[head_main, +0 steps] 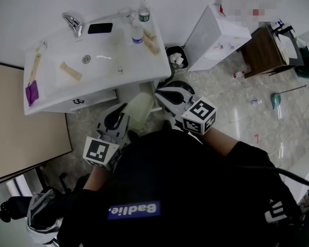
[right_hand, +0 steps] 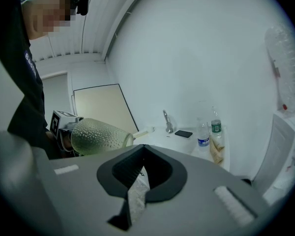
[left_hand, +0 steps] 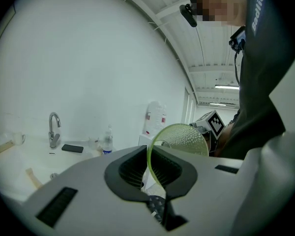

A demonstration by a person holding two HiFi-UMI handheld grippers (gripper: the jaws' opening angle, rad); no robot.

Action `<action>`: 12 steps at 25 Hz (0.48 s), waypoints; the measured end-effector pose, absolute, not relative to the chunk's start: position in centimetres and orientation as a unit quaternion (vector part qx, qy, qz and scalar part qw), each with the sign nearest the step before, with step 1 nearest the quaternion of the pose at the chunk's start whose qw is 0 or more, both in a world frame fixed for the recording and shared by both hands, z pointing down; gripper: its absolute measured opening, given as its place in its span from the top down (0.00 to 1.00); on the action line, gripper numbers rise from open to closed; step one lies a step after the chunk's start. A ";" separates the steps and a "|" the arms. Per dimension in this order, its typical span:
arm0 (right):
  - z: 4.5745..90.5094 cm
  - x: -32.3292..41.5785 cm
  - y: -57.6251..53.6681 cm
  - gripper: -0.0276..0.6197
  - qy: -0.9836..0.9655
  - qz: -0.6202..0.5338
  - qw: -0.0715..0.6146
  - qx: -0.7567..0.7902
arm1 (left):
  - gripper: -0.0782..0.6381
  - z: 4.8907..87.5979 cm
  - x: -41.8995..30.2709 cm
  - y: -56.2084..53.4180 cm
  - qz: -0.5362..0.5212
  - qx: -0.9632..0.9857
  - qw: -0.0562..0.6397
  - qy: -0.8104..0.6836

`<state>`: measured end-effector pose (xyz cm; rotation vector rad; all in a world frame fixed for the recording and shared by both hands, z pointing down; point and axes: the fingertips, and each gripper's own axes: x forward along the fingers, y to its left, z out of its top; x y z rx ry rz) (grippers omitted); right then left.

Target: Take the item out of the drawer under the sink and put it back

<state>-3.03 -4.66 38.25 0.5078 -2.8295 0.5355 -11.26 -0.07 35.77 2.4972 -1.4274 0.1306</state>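
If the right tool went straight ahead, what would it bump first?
Probably the white sink, just beyond the right tool and its shut tips. The green cup sits off to one side. Depth is unclear.

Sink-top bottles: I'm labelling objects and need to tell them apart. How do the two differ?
The green-label bottle wears a green band, the blue-label bottle a blue one. The green-label bottle stands back by the wall, the blue-label bottle in front, nearer the basin. Both are clear, upright, on the sink top.
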 end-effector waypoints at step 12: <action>38.4 -3.7 -4.7 0.95 -0.963 0.185 0.106 0.167 | 0.86 35.5 -11.9 -0.4 0.027 0.854 0.162 -0.493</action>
